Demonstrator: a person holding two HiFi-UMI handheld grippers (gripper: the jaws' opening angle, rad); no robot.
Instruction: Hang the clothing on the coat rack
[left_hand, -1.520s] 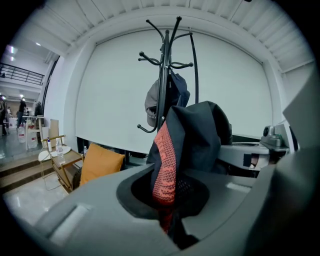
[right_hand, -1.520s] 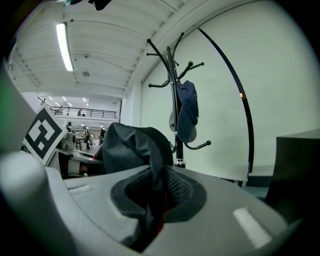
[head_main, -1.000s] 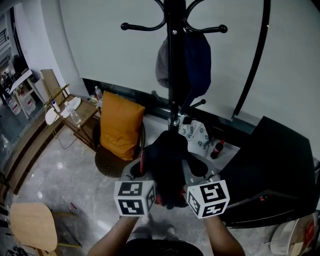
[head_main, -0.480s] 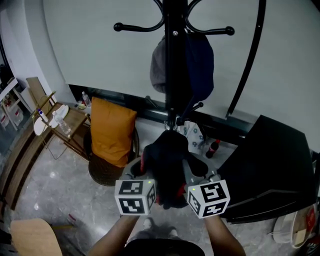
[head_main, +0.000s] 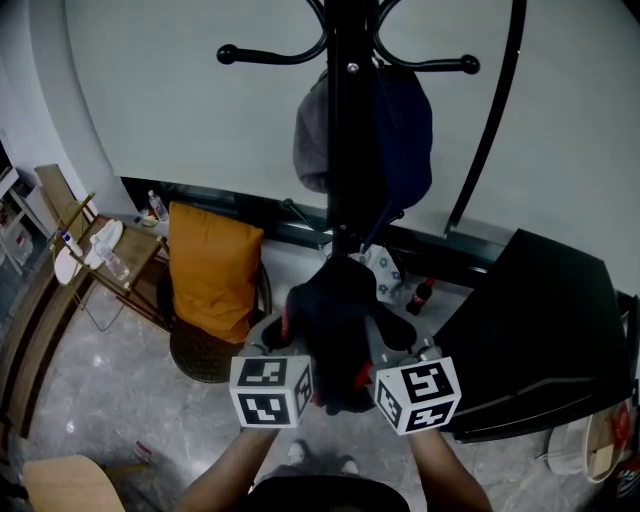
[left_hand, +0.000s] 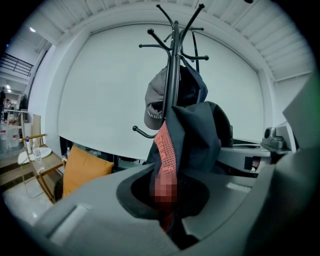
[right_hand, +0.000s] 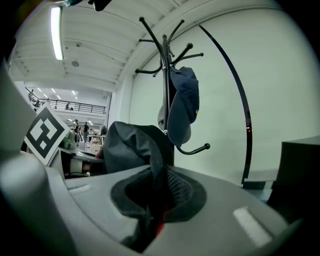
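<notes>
Two hand-held grippers carry one garment (head_main: 335, 320) between them, and I run both. The left hand-held gripper (head_main: 283, 335) is pinched shut on a fold where the red knit lining shows. The right hand-held gripper (head_main: 385, 345) is shut on a dark fold beside it. The cloth bunches up in a soft hump between and above the jaws, in the air just in front of the rack (head_main: 345, 150) and below its upper arms.

I judge the garment light and entirely limp. It will sag wherever I do not hold it, and it keeps no shape of its own. The outer cloth looks smooth and could slide through a loose pinch, while the knit lining should grip better. To hang it, I want a hold on the collar or a loop, with the two grips spread apart so an opening forms for a hook to enter. At the moment the grips sit close together on a wad, and I cannot tell which part of the garment each one has.

By count there is one rack, and two caps already hang on it. A grey cap (head_main: 310, 140) hangs left of the pole and a navy cap (head_main: 405, 130) right of it. One low hook (right_hand: 200, 148) curls out bare below the navy cap. The upper arms with ball ends look free, but I cannot count them all. One orange cushion (head_main: 210, 265) sits on a chair to the left.
</notes>
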